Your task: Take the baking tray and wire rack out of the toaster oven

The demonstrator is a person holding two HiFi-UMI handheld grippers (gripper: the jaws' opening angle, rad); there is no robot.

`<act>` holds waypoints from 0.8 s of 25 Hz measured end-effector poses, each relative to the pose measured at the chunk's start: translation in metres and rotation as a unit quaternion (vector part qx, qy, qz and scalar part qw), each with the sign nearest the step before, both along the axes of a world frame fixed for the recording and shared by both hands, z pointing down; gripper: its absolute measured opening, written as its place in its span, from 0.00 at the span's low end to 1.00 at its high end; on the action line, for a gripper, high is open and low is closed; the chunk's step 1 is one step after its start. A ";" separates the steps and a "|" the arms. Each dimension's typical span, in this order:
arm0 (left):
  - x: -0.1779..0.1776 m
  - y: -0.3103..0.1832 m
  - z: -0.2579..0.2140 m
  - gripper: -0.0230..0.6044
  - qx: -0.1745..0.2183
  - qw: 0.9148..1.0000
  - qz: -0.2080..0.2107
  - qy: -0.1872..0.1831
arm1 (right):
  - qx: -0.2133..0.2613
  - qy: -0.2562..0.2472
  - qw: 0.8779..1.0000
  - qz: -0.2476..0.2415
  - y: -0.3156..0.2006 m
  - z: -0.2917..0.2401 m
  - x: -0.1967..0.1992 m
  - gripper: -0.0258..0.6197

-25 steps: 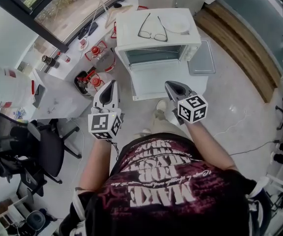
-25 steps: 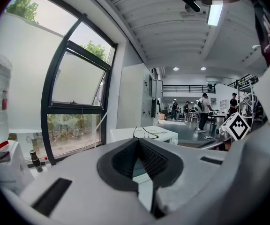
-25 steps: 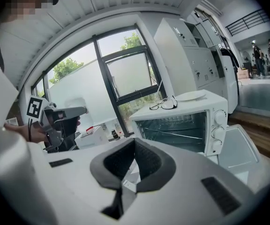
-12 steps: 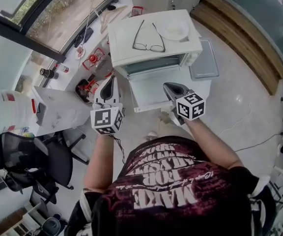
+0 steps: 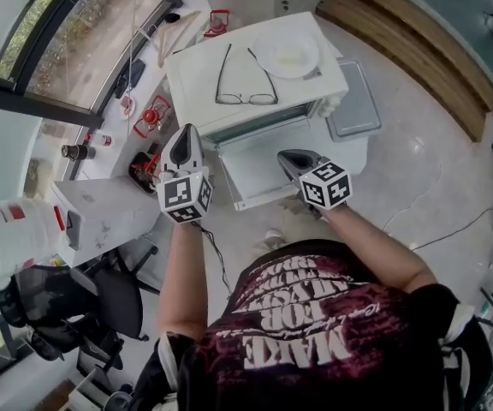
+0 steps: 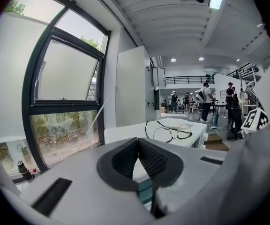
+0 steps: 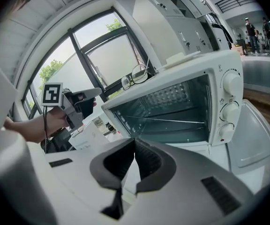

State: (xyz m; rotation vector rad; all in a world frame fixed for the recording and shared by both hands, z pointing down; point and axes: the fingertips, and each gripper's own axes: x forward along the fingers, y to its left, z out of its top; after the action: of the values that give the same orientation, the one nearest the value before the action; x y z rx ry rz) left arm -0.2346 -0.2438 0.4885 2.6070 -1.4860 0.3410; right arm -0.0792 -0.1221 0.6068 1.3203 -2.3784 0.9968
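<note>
The white toaster oven (image 5: 197,74) stands on a white table (image 5: 353,151) with its door (image 5: 259,165) folded down flat. Inside the cavity, the wire rack (image 7: 172,121) shows as thin bars in the right gripper view. A grey tray (image 5: 355,101) lies on the table to the right of the oven (image 7: 182,78); in the right gripper view this tray (image 7: 251,136) is at the right edge. My left gripper (image 5: 187,133) hovers at the oven's front left corner, jaws shut and empty. My right gripper (image 5: 288,156) hangs over the door's right part, shut and empty.
A pair of glasses (image 5: 245,75) and a white plate (image 5: 288,54) rest on the oven top. Red-capped items (image 5: 148,114) crowd the sill to the left by the window. A black office chair (image 5: 67,306) stands at lower left. A wooden step (image 5: 409,54) runs at the right.
Both grippers have moved forward and down toward the oven. The left one now reaches its front left corner, the right one is over the open door.
</note>
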 end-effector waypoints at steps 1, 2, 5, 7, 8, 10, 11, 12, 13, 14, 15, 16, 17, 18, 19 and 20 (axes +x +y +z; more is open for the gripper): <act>0.003 -0.005 0.002 0.05 -0.001 1.000 0.001 -0.005 | -0.005 -0.003 1.000 0.001 -0.003 0.003 0.000 0.05; 0.007 -0.009 0.005 0.05 -0.003 1.000 0.004 -0.011 | -0.010 -0.008 1.000 0.004 -0.007 0.007 0.000 0.05; 0.016 -0.017 0.014 0.05 -0.012 1.000 0.015 -0.019 | -0.025 -0.028 0.999 0.015 -0.020 0.018 -0.001 0.05; 0.019 -0.019 0.017 0.05 -0.013 0.999 0.022 -0.022 | -0.039 -0.049 0.998 0.026 -0.032 0.025 -0.002 0.10; 0.020 -0.020 0.018 0.05 -0.012 0.999 0.024 -0.025 | -0.048 -0.064 0.996 0.034 -0.039 0.029 -0.001 0.14; 0.022 -0.019 0.023 0.05 -0.017 0.998 0.031 -0.043 | -0.068 -0.102 0.991 0.059 -0.053 0.037 0.002 0.22; 0.023 -0.019 0.026 0.05 -0.020 0.998 0.036 -0.054 | -0.078 -0.123 0.986 0.077 -0.060 0.041 0.004 0.25; 0.023 -0.019 0.028 0.05 -0.023 0.997 0.039 -0.058 | -0.088 -0.146 0.981 0.096 -0.067 0.044 0.006 0.28; 0.023 -0.020 0.028 0.05 -0.027 0.997 0.040 -0.054 | -0.097 -0.169 0.974 0.117 -0.075 0.047 0.008 0.32; 0.022 -0.021 0.027 0.05 -0.030 0.998 0.038 -0.045 | -0.105 -0.191 0.966 0.136 -0.082 0.051 0.010 0.35; 0.021 -0.022 0.026 0.05 -0.034 0.998 0.035 -0.033 | -0.112 -0.212 0.959 0.154 -0.089 0.054 0.012 0.37; 0.020 -0.023 0.025 0.05 -0.036 0.998 0.033 -0.025 | -0.118 -0.231 0.951 0.171 -0.095 0.057 0.014 0.38; 0.020 -0.023 0.025 0.05 -0.038 0.998 0.033 -0.022 | -0.123 -0.248 0.943 0.186 -0.101 0.061 0.016 0.39; 0.021 -0.023 0.025 0.05 -0.040 0.998 0.034 -0.025 | -0.128 -0.265 0.934 0.201 -0.107 0.064 0.018 0.39; 0.022 -0.023 0.026 0.05 -0.041 0.998 0.036 -0.029 | -0.132 -0.281 0.926 0.216 -0.113 0.068 0.020 0.39; 0.022 -0.023 0.027 0.05 -0.044 0.998 0.039 -0.033 | -0.136 -0.296 0.917 0.231 -0.119 0.071 0.021 0.39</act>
State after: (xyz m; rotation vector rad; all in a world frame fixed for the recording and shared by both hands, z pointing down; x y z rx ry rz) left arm -0.2123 -0.2666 0.5160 2.6138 -1.3578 0.4945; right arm -0.0579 -0.2407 0.6780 1.6850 -2.1974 2.0346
